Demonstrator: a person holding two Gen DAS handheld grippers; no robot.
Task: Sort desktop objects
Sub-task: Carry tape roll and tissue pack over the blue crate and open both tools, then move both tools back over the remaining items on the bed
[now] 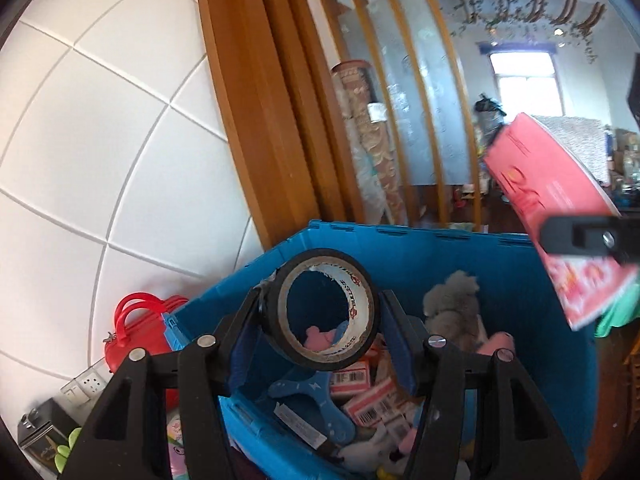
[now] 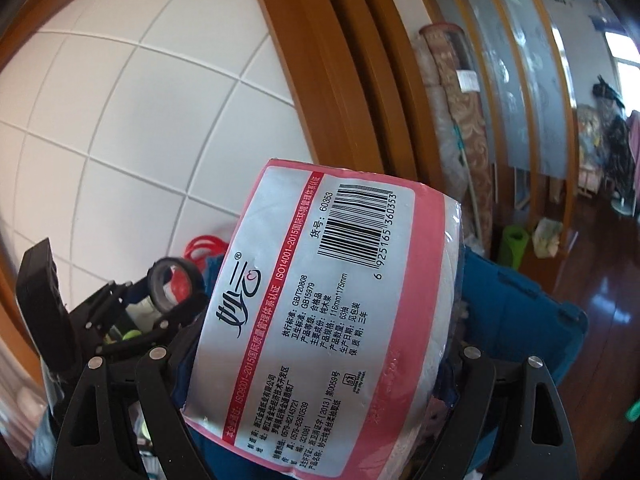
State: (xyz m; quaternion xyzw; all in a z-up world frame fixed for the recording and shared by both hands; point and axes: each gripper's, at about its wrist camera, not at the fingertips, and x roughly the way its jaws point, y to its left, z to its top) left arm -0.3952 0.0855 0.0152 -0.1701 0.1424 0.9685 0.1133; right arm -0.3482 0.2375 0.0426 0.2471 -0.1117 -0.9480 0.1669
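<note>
My left gripper (image 1: 322, 316) is shut on a black tape roll (image 1: 324, 312) and holds it above the blue bin (image 1: 460, 252). The bin holds a grey plush toy (image 1: 452, 304), pink barcode packs (image 1: 372, 404) and a blue slingshot-shaped toy (image 1: 312, 396). My right gripper (image 2: 320, 344) is shut on a pink tissue pack (image 2: 320, 312), which fills the right wrist view. The same pack (image 1: 560, 200) shows at the right of the left wrist view, above the bin's right rim. The left gripper with the tape roll (image 2: 172, 280) shows at the left of the right wrist view.
A red handbag (image 1: 136, 332) stands left of the bin by the white tiled wall (image 1: 100, 140). A wooden door frame (image 1: 260, 100) and rolled carpets (image 1: 368, 140) rise behind. A black box (image 1: 44, 436) and a wall socket (image 1: 86, 384) are at lower left.
</note>
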